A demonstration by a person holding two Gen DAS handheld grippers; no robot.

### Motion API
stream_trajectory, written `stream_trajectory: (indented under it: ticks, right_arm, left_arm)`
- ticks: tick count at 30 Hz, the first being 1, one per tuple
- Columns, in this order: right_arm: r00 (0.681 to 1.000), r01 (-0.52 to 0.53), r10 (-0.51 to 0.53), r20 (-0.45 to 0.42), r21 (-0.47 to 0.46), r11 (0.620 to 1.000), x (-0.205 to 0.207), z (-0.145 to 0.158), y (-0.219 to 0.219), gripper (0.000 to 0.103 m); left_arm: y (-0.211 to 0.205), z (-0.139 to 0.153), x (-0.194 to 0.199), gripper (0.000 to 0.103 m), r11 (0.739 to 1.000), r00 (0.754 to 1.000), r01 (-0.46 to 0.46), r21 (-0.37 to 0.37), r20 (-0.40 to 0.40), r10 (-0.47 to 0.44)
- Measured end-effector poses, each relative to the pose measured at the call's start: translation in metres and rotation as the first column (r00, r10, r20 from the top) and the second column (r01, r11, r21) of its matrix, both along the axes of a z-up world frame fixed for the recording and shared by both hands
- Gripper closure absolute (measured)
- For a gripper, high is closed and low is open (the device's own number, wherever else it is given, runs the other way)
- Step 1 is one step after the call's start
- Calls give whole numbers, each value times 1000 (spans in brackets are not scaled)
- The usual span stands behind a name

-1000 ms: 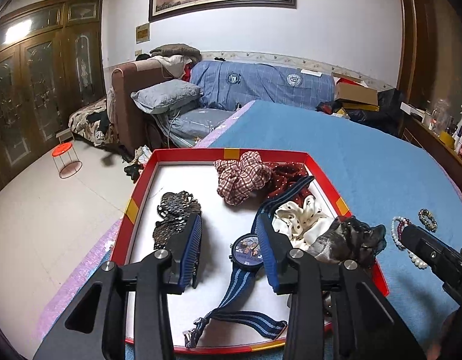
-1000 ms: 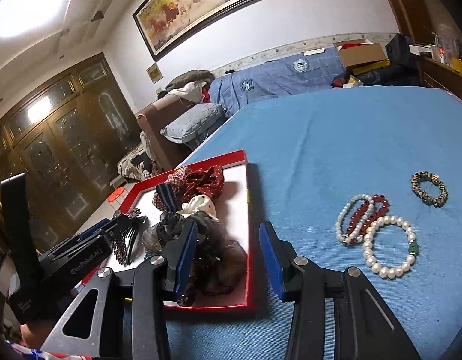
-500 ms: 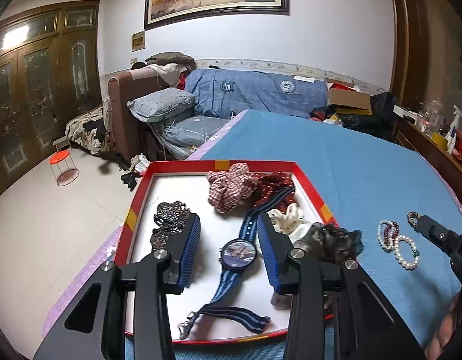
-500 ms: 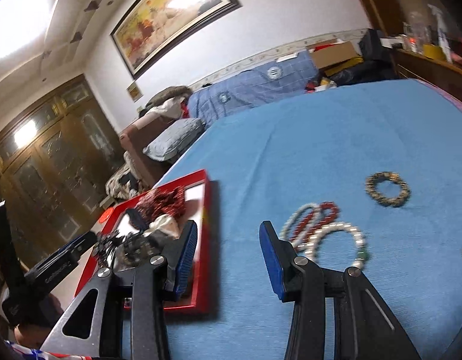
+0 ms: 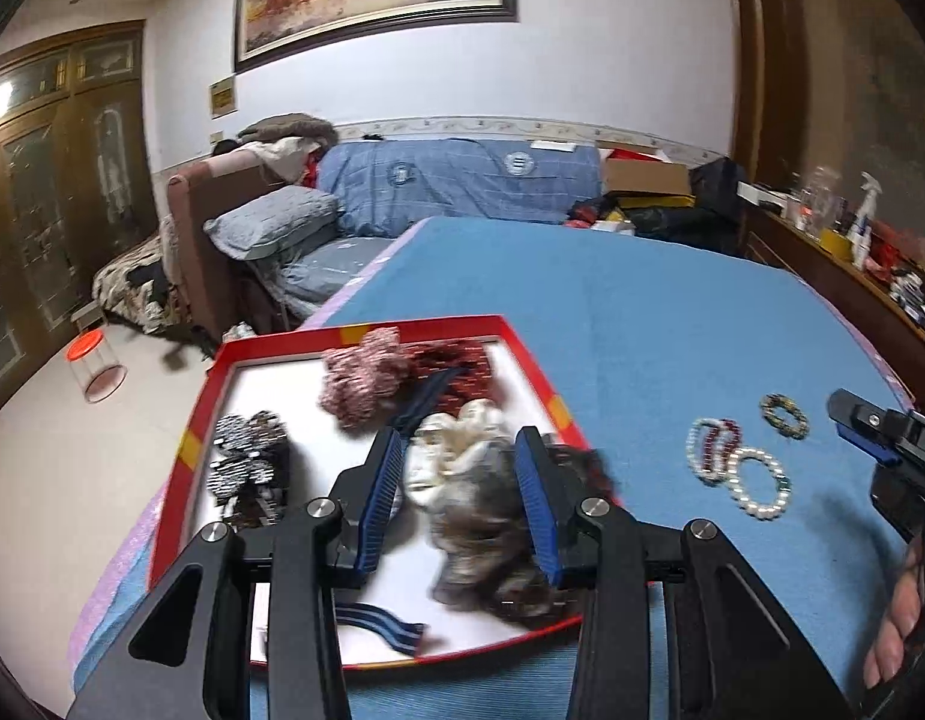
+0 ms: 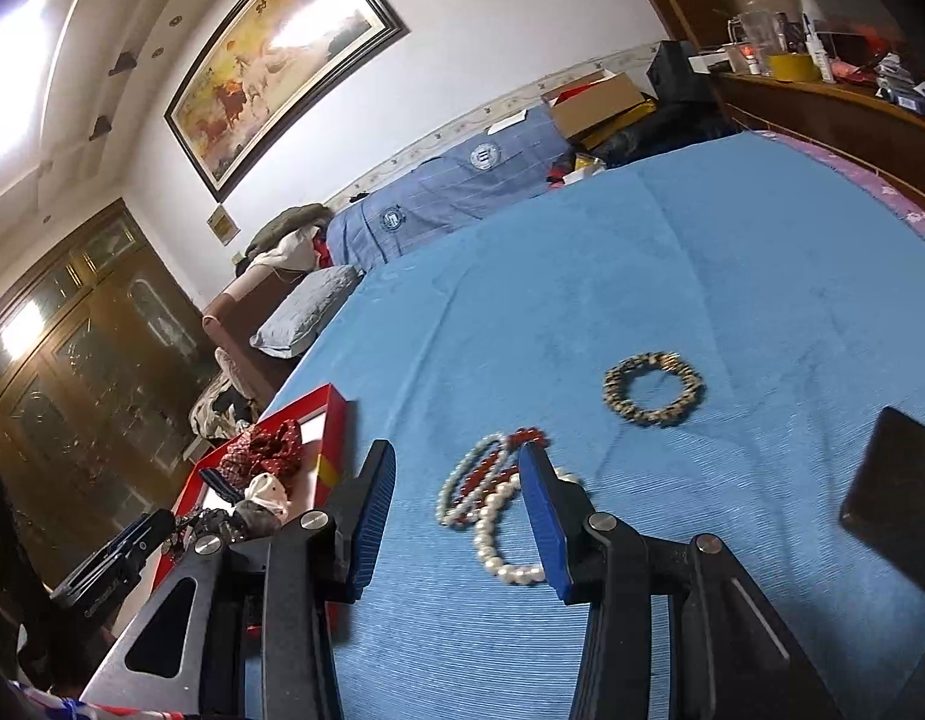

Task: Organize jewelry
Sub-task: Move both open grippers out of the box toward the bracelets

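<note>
A red tray (image 5: 525,367) with a white floor sits on a blue tabletop (image 5: 642,324). Many things are already in it: a checked hair tie (image 5: 360,378), a dark red hair tie (image 5: 462,363), a white hair tie (image 5: 456,450), a fuzzy grey-brown hair tie (image 5: 480,546), some dark sparkly hair clips (image 5: 246,462) and a striped blue strap (image 5: 378,630). So a good part of the tidying looks done. Four bracelets are not in the tray yet. They lie on the blue cloth, well apart from it: a big pearl bracelet (image 6: 498,540), a small white bead bracelet (image 6: 462,483) and a red bead bracelet (image 6: 492,471) lying together in a bunch, and a brown speckled bracelet (image 6: 653,389) a bit farther off. The right gripper (image 6: 456,516) is open and empty, and it points at the bunch of three, so one of these is likely next. The left gripper (image 5: 456,498) hangs over the tray, open too, holding nothing.
</note>
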State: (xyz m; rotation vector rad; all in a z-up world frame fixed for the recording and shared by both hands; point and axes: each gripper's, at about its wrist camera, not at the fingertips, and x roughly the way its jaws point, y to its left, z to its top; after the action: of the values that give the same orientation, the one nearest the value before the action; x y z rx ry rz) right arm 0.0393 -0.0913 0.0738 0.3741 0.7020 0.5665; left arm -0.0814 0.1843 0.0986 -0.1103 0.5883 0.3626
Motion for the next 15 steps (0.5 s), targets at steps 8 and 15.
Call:
stream_trajectory:
  ticks: [8, 15]
  right_arm:
    - [999, 44, -45, -14, -26, 999, 14, 6, -29, 56]
    - [992, 81, -86, -87, -61, 995, 41, 3, -49, 56]
  left_arm:
    - [-45, 11, 17, 65, 988, 988, 152, -35, -19, -153]
    - [-78, 16, 44, 65, 958, 960, 269, -105, -50, -275]
